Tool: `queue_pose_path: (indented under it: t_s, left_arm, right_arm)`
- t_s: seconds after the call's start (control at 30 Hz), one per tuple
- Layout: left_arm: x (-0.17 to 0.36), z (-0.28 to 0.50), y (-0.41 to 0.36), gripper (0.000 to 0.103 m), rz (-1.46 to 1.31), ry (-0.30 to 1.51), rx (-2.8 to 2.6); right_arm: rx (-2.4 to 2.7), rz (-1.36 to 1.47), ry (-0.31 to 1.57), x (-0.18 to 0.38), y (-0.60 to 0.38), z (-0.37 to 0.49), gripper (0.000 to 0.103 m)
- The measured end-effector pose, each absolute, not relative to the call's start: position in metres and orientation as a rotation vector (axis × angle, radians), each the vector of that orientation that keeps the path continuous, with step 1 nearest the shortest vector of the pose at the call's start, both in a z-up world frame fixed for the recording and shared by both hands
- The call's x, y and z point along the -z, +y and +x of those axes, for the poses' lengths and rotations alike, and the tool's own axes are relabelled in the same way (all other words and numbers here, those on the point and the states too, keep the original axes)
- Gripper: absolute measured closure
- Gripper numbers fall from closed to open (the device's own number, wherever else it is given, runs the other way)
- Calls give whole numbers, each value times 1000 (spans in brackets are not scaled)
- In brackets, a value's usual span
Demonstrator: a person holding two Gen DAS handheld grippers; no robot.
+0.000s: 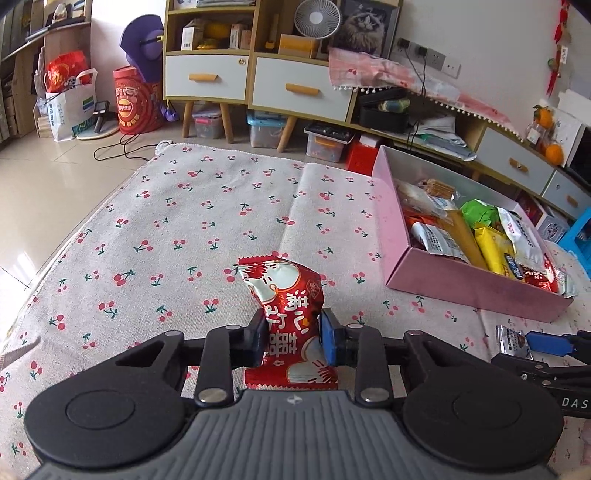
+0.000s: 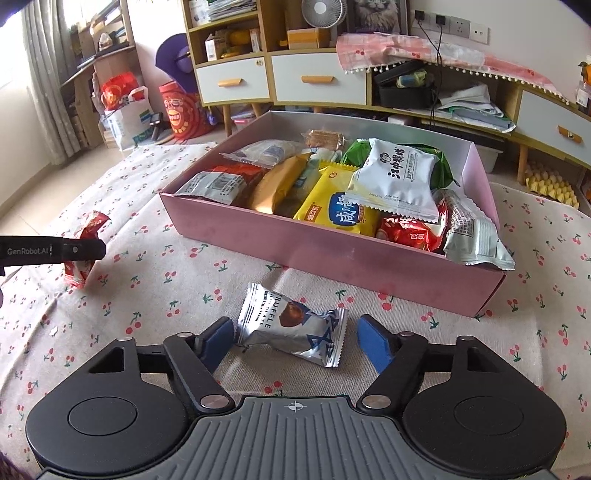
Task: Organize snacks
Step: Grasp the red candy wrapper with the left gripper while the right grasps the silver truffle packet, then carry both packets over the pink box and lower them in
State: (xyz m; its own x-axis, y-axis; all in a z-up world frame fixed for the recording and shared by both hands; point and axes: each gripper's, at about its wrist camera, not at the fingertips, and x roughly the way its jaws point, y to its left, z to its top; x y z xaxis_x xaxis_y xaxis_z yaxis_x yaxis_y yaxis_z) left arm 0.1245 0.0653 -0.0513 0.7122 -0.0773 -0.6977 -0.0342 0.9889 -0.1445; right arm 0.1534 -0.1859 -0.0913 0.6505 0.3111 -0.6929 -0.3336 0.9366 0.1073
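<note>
The red snack packet point(image 1: 290, 325) stood pinched between the two pads of the left claw point(image 1: 291, 341), its lower edge at the cherry-print cloth point(image 1: 207, 206) that covered the table, its top crumpled and leaning toward the left of the left wrist view. To its right on the same cloth lay the silver truffle packet point(image 2: 291, 328), flat, between the blue fingers point(image 2: 375, 341) of the right claw point(image 2: 293, 341); the left finger looked to be at the packet's end while the right one stood clear of it, so that claw was open around the packet, not gripping. Beyond the silver packet sat the pink box point(image 2: 332, 254), near it but apart, holding many snacks: a yellow pack point(image 2: 338, 212), a white pack point(image 2: 397, 177) lying on top of others, a green one point(image 2: 439, 166) behind, red ones at the right corner. Past the table stood white-drawered cabinets point(image 1: 207, 75) and a small fan point(image 1: 317, 18).
</note>
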Motion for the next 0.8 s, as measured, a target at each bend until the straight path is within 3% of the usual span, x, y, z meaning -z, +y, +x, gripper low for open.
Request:
queue_pose_path:
  t_s: [0.13,0.8]
  left_arm:
    - [51,126,62,76,-155,788,36]
    - [33,127,55,76,-271,762,86]
  right_arm:
    - [-400,-21,767,88,-186,151,54]
    - [-493,91,708,45,-216,148,55]
